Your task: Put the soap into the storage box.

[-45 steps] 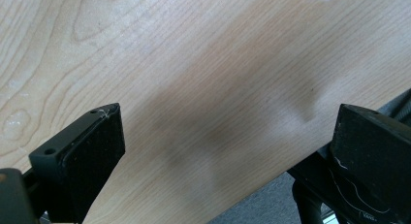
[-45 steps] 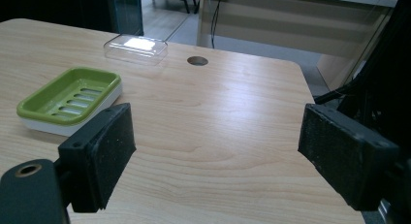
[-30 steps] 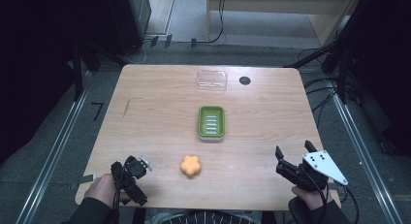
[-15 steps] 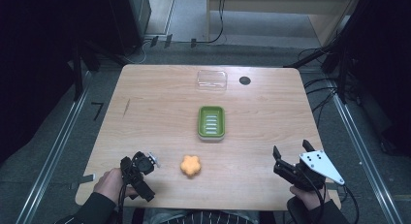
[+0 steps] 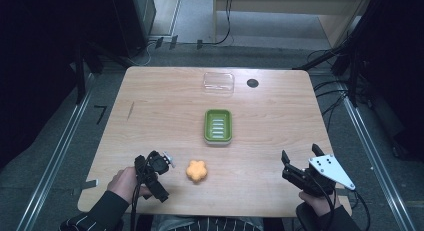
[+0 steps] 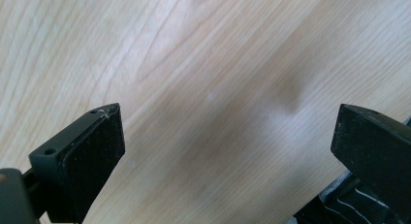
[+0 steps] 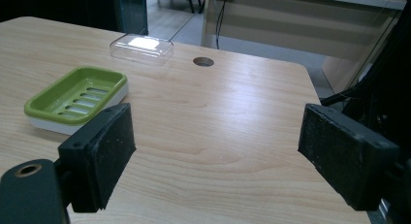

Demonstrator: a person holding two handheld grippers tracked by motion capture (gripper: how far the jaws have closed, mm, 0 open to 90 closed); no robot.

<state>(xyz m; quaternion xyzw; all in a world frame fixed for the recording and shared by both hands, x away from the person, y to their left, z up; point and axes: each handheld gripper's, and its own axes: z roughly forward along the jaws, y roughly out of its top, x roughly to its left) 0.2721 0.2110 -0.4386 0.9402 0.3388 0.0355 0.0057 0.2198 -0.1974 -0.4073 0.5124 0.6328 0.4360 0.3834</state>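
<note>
The green soap dish (image 5: 218, 126) lies empty mid-surface with the clear lid (image 5: 218, 83) apart near the far edge, while the orange soap (image 5: 196, 171) sits on bare wood just beside the wide-fingered left gripper (image 5: 150, 163), well apart from the equally wide right gripper (image 5: 297, 161).

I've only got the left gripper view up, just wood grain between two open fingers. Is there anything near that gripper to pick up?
Observer: Yes, an orange flower-shaped soap lies on the table, just to the right of the left gripper.
Operator: Anywhere to put it?
Observer: A green soap dish sits past the soap toward the table's middle, empty.
Operator: Does the dish have a lid?
Observer: A clear lid lies apart, near the far edge.
Operator: And the other gripper?
Observer: The right gripper is open at the near right corner, holding nothing.
</note>
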